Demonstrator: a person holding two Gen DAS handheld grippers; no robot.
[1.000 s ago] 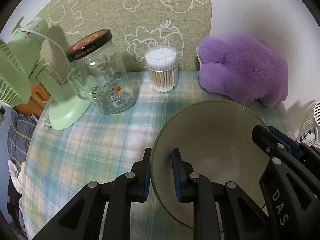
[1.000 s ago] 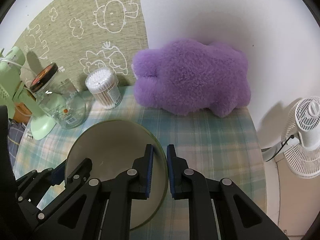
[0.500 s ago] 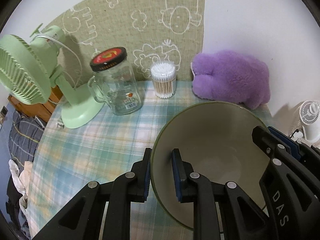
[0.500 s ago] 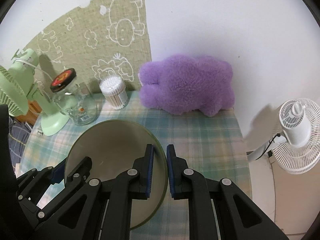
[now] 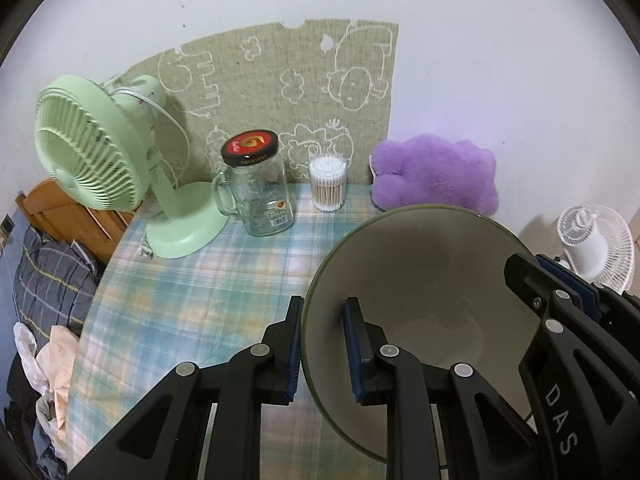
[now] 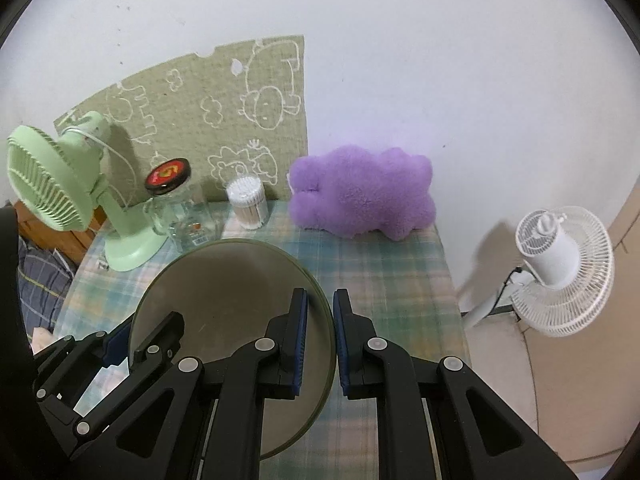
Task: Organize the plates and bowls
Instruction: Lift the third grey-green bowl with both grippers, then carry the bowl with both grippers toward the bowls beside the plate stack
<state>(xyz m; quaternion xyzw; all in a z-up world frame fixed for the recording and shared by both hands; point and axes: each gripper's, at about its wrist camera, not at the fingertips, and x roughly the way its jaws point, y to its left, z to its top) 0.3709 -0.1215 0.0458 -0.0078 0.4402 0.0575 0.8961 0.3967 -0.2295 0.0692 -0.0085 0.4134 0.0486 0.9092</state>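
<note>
So both grippers are clamped on the same bowl [image 5: 420,304], one on each side of the rim: the left gripper [image 5: 322,350] has the near-left rim pinched between its pads, one finger inside the bowl and one outside, and the right gripper [image 6: 320,344] does the same on the opposite rim, so both sets of jaws are closed on the bowl wall and neither is free. My guess is it takes two because the bowl is wide and thin-walled, and a single pinch on one edge would let it tip or twist; with a grip on each side it hangs fairly level, mouth up. It looks lifted clear of the table [image 5: 192,280], with checked cloth showing under the rim, though I can't see the bowl's base to be sure. Inside looks empty. Just one bowl in view, and zero plates, so whatever stack it's headed for isn't in either camera. Past the jaws it's all clutter parked along the back wall, probably shoved there to keep the middle of the table open: one green fan [image 5: 104,160] far left of the left jaws, one glass jar [image 5: 260,196] with a black lid beside it, one tub of cotton swabs [image 5: 328,184] straight ahead, one purple plush [image 6: 362,194] beyond the right jaws. One white fan [image 6: 560,268] stands off the table on the floor, far right.
</note>
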